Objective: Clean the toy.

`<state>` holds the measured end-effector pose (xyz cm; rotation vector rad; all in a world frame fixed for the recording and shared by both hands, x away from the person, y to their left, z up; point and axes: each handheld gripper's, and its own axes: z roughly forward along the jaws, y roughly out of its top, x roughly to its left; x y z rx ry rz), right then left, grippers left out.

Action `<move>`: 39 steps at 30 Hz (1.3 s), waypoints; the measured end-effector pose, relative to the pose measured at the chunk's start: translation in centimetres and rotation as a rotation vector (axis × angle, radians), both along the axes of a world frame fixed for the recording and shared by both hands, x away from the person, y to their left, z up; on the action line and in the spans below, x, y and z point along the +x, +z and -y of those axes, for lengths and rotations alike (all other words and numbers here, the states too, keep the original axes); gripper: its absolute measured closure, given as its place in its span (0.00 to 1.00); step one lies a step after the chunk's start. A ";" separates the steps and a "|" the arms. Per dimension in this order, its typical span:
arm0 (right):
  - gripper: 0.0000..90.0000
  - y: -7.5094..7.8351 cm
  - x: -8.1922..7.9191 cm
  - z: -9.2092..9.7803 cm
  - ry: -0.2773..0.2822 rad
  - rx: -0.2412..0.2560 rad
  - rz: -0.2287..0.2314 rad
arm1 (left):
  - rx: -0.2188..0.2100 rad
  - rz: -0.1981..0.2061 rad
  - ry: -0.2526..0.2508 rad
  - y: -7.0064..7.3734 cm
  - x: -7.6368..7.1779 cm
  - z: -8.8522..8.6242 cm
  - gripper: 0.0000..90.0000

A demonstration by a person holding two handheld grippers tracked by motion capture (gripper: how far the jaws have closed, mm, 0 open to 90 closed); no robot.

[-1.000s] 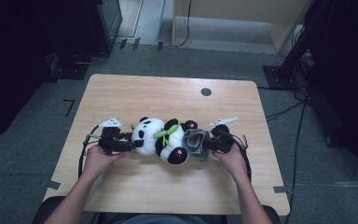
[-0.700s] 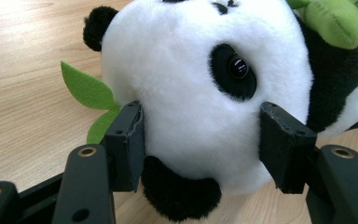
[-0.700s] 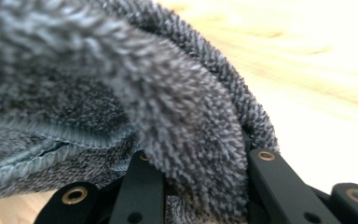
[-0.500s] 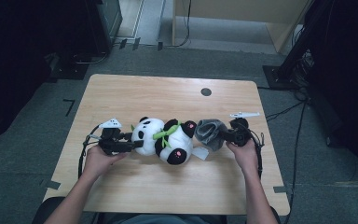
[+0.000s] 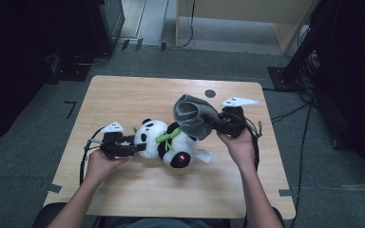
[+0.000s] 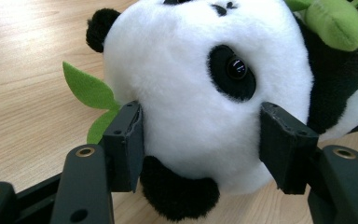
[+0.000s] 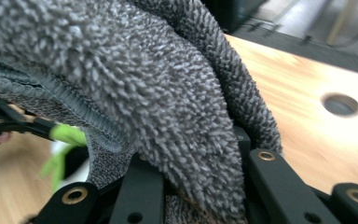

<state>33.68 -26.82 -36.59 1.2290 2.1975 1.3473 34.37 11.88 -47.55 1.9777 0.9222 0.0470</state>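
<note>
Left gripper (image 5: 132, 148) jaws clamped on toy panda's (image 5: 164, 141) head, right gripper (image 5: 217, 124) jaws pinching grey cloth (image 5: 194, 115) lifted above wooden table (image 5: 138, 97)

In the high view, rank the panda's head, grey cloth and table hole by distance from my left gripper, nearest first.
From the left gripper:
1. Panda's head: between the gripper's jaws.
2. Grey cloth: farther right, raised in the right gripper.
3. Table hole: near the far edge.

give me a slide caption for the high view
Left hand-held gripper clamps the plush panda's head while the right hand-held gripper lifts a grey sock.
</note>
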 end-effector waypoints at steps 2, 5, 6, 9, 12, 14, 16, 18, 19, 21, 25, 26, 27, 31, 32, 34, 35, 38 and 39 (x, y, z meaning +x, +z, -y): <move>0.85 0.6 0.1 -1.6 0.038 -0.012 0.014 | 0.000 -0.005 0.003 0.1 -0.1 0.0 0.43; 0.84 1.1 0.7 -4.1 0.095 -0.019 0.035 | 0.004 -0.005 0.005 0.1 -0.2 0.0 0.43; 0.84 1.2 0.9 -4.7 0.108 -0.018 0.037 | 0.004 -0.004 0.006 0.1 -0.3 0.0 0.43; 0.84 1.2 1.8 -7.2 0.165 -0.018 0.036 | 0.001 -0.001 0.009 0.0 -0.4 0.0 0.43; 0.84 0.7 2.4 -9.9 0.232 -0.028 0.016 | -0.002 0.002 0.011 0.0 -0.4 0.0 0.43; 0.84 0.0 2.7 -11.6 0.271 -0.049 -0.009 | -0.003 0.005 0.016 0.0 -0.5 0.0 0.43; 0.84 -1.0 2.9 -13.1 0.305 -0.079 -0.050 | 0.000 0.011 0.018 0.0 -0.5 0.0 0.43; 0.84 -2.1 3.0 -14.4 0.329 -0.117 -0.086 | 0.018 0.018 0.008 0.0 -0.6 -0.1 0.43; 0.84 -2.7 3.0 -14.8 0.330 -0.135 -0.096 | 0.022 0.017 0.009 0.0 -0.6 -0.1 0.43; 0.83 -3.7 3.0 -15.3 0.328 -0.133 -0.086 | 0.029 0.015 0.006 -0.1 -0.5 -0.2 0.43; 0.84 -4.0 3.0 -15.3 0.312 -0.174 -0.042 | -0.004 0.011 0.027 -0.1 -0.5 0.0 0.44; 0.84 -4.0 3.0 -15.3 0.307 -0.183 -0.033 | -0.011 0.009 0.032 -0.2 -0.5 0.0 0.44; 0.83 -4.1 3.0 -15.2 0.305 -0.194 -0.018 | -0.013 0.007 0.034 -0.2 -0.5 0.0 0.44; 0.83 -4.5 3.6 -14.5 0.279 -0.172 -0.027 | -0.017 0.005 0.034 -0.2 -0.4 0.0 0.45; 0.83 -4.6 3.8 -14.2 0.266 -0.175 -0.028 | -0.017 0.006 0.033 -0.2 -0.4 0.0 0.45; 0.83 -4.6 4.1 -13.6 0.236 -0.192 -0.038 | -0.011 0.011 0.027 -0.2 -0.4 0.0 0.45; 0.83 -4.7 4.3 -13.3 0.219 -0.196 -0.050 | -0.013 0.011 0.027 -0.2 -0.4 0.0 0.45; 0.83 -5.0 4.8 -12.3 0.192 -0.194 -0.074 | -0.014 0.011 0.024 -0.2 -0.3 0.0 0.45; 0.83 -5.0 4.9 -12.0 0.187 -0.189 -0.077 | -0.016 0.011 0.025 -0.2 -0.3 0.0 0.45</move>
